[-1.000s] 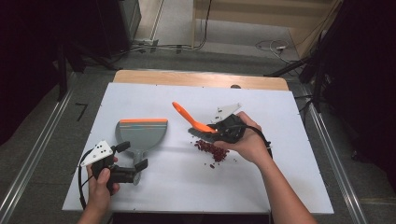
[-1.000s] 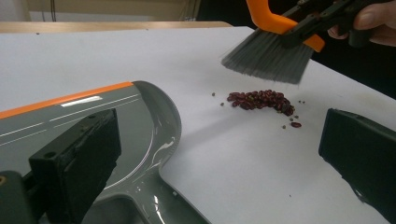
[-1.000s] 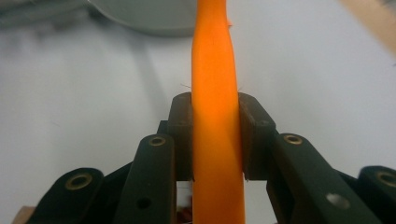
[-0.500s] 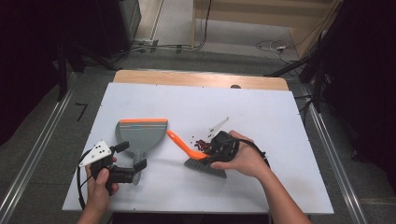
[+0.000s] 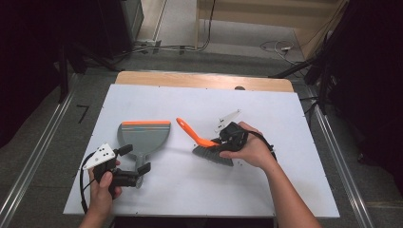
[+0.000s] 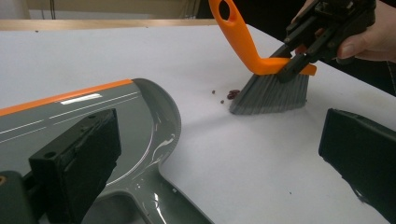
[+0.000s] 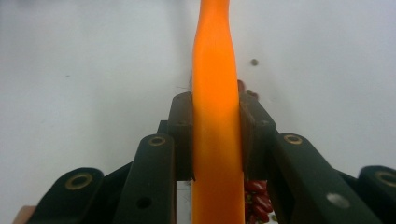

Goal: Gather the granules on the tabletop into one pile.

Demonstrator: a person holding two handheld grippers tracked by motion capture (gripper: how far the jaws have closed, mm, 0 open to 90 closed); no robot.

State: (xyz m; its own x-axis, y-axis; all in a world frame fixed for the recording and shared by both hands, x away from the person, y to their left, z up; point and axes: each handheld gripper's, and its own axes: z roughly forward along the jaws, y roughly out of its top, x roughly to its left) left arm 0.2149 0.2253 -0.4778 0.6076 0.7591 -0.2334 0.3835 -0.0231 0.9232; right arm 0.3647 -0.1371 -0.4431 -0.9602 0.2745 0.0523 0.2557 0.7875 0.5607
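Red beans point(image 6: 232, 94) are being swept across the white table point(image 5: 285, 123) by a brush point(image 5: 209, 148); its grey bristles are resting on the table with the small pile touching their leading edge. A couple of stray beans are lying just ahead of the pile. The orange brush handle is being clamped between the jaws of the right gripper point(image 7: 217, 135), seen closed tight against both sides of it in the right gripper view.

The dustpan point(image 5: 142, 137) is lying flat to the left of the brush, near it but apart, orange lip facing away from the person. Its handle is being straddled by the left gripper point(image 5: 135, 166), jaws spread wide; contact with the handle is probably not being made, though the high view is too small to be sure.

Progress: the beans are being gathered, but none are seen in the pan. Remaining: pan to be gripped and turned toward the pile, beans to be brushed in.
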